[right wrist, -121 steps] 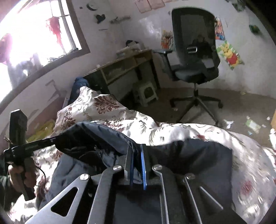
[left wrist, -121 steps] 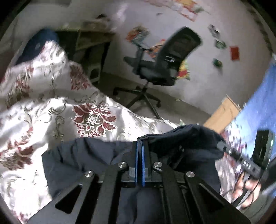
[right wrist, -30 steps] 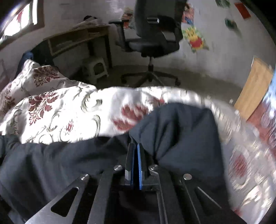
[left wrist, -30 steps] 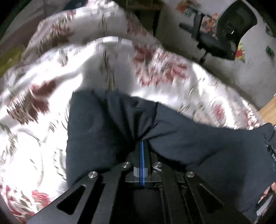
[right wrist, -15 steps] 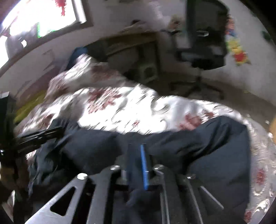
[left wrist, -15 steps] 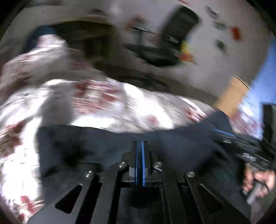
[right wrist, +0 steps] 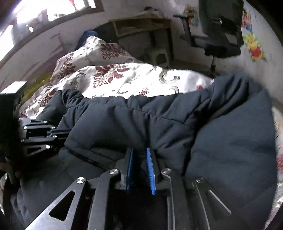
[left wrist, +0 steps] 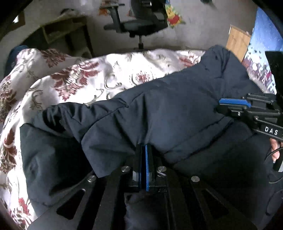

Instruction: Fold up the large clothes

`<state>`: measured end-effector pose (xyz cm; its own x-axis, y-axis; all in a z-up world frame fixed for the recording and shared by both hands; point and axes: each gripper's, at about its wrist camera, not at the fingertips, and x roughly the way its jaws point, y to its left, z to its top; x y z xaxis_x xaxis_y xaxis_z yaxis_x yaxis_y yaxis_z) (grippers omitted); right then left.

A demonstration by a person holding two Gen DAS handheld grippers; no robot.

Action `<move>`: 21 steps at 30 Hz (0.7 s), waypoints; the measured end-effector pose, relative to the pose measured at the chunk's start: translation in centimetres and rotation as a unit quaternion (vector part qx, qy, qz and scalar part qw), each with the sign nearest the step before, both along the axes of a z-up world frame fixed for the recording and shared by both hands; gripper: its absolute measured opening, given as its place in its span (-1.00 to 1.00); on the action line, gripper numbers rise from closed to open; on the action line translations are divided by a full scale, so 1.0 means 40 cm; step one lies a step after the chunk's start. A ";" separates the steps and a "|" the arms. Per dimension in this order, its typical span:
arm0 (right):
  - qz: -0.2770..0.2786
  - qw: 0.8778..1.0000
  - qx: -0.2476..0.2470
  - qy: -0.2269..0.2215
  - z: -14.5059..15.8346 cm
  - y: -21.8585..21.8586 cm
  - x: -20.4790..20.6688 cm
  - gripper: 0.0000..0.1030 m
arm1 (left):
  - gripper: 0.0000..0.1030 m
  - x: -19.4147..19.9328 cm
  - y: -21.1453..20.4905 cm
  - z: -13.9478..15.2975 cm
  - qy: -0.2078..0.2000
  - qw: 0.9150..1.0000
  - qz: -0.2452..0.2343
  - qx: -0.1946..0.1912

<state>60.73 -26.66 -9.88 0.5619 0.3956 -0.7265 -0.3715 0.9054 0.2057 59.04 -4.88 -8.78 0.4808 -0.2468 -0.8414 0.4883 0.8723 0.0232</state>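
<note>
A dark navy padded jacket [left wrist: 168,109] lies on the floral bedspread [left wrist: 79,77], its upper layer folded over the lower one. My left gripper [left wrist: 143,150] is shut on the folded edge of the jacket. My right gripper [right wrist: 140,154] sits at the jacket's [right wrist: 159,123] folded edge with its jaws slightly parted around the fabric. The right gripper also shows at the right of the left wrist view [left wrist: 233,104]. The left gripper shows at the left of the right wrist view [right wrist: 58,134].
A black office chair [left wrist: 141,21] stands on the floor beyond the bed, with a wooden desk [right wrist: 141,24] to its left and a small stool [right wrist: 159,56] under it. A cardboard board [left wrist: 237,42] leans at the right wall. A window [right wrist: 53,12] is at the far left.
Both grippers have brought the jacket's edge over, so the top layer now lies folded across the lower part. The right gripper's jaws have parted a little; the left stays shut.
</note>
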 end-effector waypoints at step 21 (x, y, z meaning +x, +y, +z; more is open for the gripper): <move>-0.050 0.988 0.042 -0.138 0.289 -0.048 -0.315 0.74 | 0.88 -0.258 0.092 0.322 -0.110 0.979 0.120 -0.121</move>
